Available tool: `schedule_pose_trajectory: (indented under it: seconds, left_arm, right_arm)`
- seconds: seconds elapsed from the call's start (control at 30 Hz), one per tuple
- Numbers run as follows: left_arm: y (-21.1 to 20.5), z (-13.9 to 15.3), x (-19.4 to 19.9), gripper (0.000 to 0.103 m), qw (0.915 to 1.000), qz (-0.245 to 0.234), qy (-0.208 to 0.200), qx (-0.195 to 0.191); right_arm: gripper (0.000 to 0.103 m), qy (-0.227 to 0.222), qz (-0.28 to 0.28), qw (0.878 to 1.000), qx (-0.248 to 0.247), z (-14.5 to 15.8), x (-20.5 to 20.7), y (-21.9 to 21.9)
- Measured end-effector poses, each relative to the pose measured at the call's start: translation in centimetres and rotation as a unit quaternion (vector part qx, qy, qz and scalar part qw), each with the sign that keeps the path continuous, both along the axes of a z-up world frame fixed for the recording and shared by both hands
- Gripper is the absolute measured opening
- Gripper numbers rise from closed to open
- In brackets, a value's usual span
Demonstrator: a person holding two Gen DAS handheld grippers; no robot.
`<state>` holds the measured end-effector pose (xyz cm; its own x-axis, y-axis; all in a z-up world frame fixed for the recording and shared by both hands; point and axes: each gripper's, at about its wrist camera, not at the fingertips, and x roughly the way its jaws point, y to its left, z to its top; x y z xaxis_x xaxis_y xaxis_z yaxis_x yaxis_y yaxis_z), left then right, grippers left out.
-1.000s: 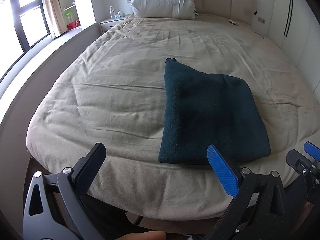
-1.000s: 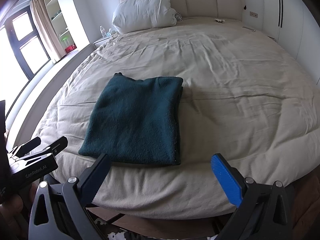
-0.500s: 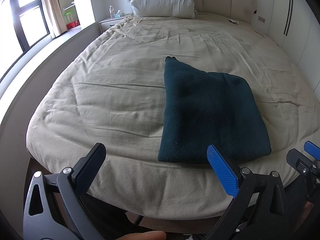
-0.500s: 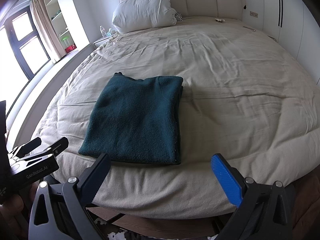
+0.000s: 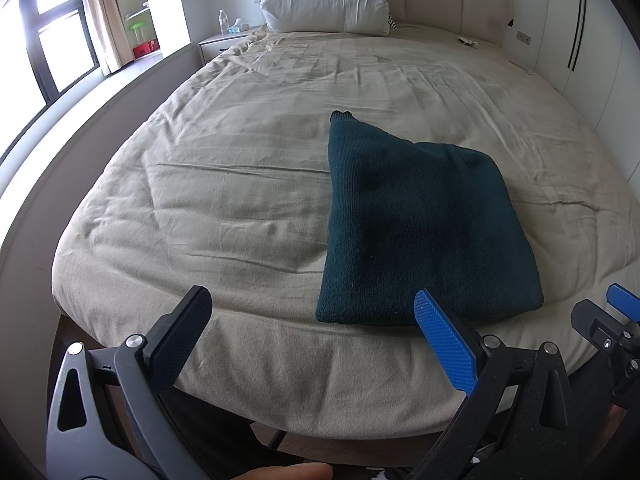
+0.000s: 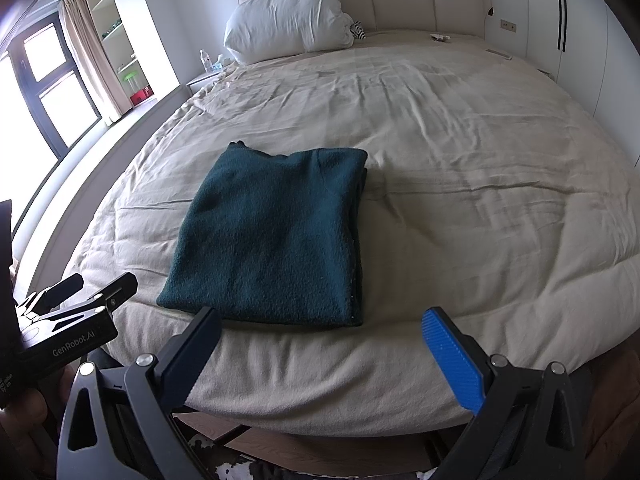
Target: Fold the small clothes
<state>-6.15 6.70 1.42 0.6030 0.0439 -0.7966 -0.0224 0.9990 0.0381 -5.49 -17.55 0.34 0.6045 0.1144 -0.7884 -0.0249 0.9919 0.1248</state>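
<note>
Left gripper [image 5: 312,332]: jaws spread wide, empty, held off the foot edge of the bed [image 5: 224,208]. Right gripper [image 6: 320,344]: same, spread wide, empty. Dark green folded garment [image 6: 272,236] lies flat on the beige cover near the foot edge, between the two grippers' views. Long axis runs foot-to-headboard; a narrow corner points toward the pillow [image 6: 288,20].
</note>
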Motion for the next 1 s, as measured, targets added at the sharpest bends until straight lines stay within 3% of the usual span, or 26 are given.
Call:
schedule_pose_trajectory:
  seconds: [1.0]
  left_arm:
    - [0.04, -0.25, -0.16, 0.103, 1.0, -0.001, 0.001, 0.0]
  right_arm:
    - [0.103, 0.004, 0.002, 1.0, 0.002, -0.5, -0.34, 0.22]
